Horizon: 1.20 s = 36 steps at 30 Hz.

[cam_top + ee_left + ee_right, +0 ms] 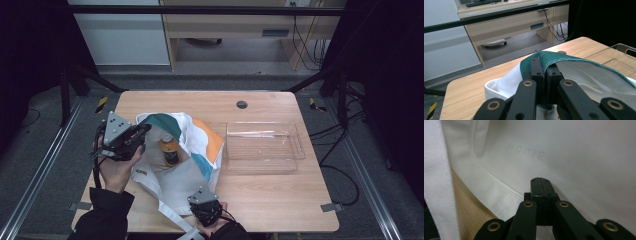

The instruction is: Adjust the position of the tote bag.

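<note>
My right gripper [203, 201] sits nearest me, jaws pressed together with nothing visible between them, resting over the white canvas of the one tote bag [177, 172], just beside its flat woven strap [436, 182]. The bag lies with its long axis running from that gripper away toward my left gripper [543, 72], which is clamped on the bag's green hem. One orange-capped bottle [170, 149] lies inside the open mouth. Beyond, to the right, stands one clear rectangular plastic tray [295, 131] on the wooden table [270, 200].
</note>
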Tool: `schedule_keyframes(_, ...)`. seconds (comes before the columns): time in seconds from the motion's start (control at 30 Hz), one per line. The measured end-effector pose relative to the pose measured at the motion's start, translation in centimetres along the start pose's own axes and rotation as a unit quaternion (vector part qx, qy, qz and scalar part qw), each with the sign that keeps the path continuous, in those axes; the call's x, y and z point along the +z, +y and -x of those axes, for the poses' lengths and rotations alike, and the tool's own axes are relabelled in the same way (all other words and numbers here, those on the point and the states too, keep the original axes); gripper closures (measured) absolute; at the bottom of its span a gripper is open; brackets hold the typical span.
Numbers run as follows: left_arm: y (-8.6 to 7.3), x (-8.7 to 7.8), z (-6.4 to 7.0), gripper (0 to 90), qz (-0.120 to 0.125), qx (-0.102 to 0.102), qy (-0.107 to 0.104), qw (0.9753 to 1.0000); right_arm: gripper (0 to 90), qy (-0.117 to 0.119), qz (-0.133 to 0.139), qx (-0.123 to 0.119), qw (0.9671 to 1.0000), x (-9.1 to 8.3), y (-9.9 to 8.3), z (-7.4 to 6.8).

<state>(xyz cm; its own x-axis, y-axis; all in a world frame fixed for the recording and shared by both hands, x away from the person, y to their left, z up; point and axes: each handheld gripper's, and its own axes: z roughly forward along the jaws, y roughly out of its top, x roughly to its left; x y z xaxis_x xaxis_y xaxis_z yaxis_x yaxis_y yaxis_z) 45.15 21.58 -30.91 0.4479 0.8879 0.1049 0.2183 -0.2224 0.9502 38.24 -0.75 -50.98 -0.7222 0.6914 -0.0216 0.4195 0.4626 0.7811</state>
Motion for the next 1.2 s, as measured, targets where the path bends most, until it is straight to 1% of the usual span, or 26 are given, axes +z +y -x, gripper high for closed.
schedule_keyframes(0.13, 0.1, 0.8, -0.1, 87.0, -0.004, -0.002, 0.004, 1.0, 90.0, 0.0, -0.002, -0.001, 1.0, 0.0, 0.1, 0.0)
schedule_keyframes(0.3, 0.1, 1.5, -0.3, 87.0, -0.009, 0.001, 0.007, 0.9999, 90.0, 0.002, -0.002, 0.001, 1.0, 0.1, 0.1, 0.0)
schedule_keyframes(0.37, 0.1, 1.8, -0.4, 87.0, -0.01, -0.003, 0.008, 0.9999, 90.0, 0.001, -0.001, 0.001, 1.0, 0.2, 0.2, 0.0)
schedule_keyframes(0.5, 0.1, 2.4, -0.6, 87.0, -0.016, 0.0, 0.013, 0.9998, 90.0, 0.002, -0.001, 0.002, 1.0, 0.3, 0.2, 0.0)
schedule_keyframes(0.6, 0.0, 2.9, -0.8, 87.0, -0.018, -0.002, 0.012, 0.9998, 90.0, 0.0, 0.0, 0.001, 1.0, 0.3, 0.2, 0.0)
schedule_keyframes(0.8, 0.0, 3.8, -0.9, 87.0, -0.024, -0.002, 0.017, 0.9996, 90.0, -0.002, 0.0, -0.001, 1.0, 0.4, 0.3, 0.0)
schedule_keyframes(1.1, -0.3, 5.0, -1.5, 87.0, -0.035, -0.002, 0.025, 0.9991, 90.0, 0.0, 0.0, -0.003, 1.0, 0.5, 0.4, 0.1)
schedule_keyframes(1.2, -0.4, 5.3, -1.7, 87.0, -0.037, -0.005, 0.024, 0.999, 90.0, -0.001, -0.002, -0.001, 1.0, 0.5, 0.4, 0.0)
